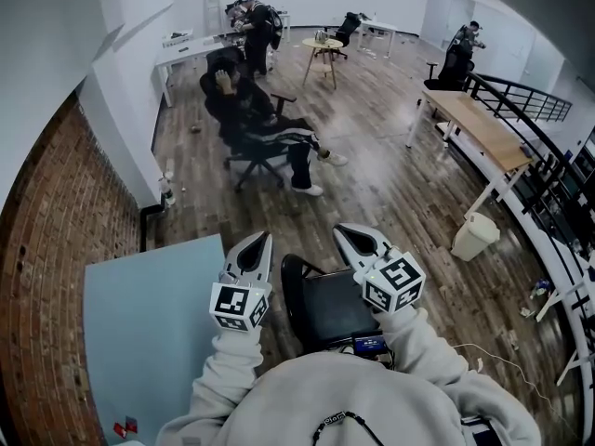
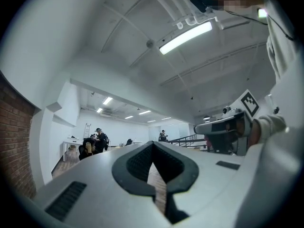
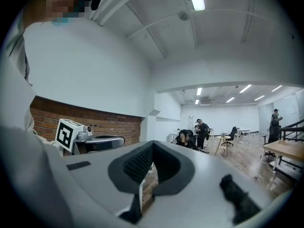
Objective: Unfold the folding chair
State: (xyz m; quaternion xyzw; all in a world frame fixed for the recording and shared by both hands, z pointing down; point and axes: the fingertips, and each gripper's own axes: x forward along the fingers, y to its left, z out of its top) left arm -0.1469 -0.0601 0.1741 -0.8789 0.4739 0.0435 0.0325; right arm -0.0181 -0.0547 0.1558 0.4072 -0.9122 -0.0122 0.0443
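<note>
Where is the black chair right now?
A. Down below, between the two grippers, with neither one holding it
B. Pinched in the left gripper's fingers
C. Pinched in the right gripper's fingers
A: the black chair sits low between the left gripper and the right gripper, and each gripper's own view shows its fingers shut on nothing.

A dark plank floor (image 1: 390, 184) fills the frame. On it stand a black folding chair (image 1: 327, 307) at lower centre, a white bin (image 1: 474, 236) at right, a long wooden-topped table (image 1: 483, 133) at upper right, and a round table (image 1: 322, 48) at top centre.
</note>
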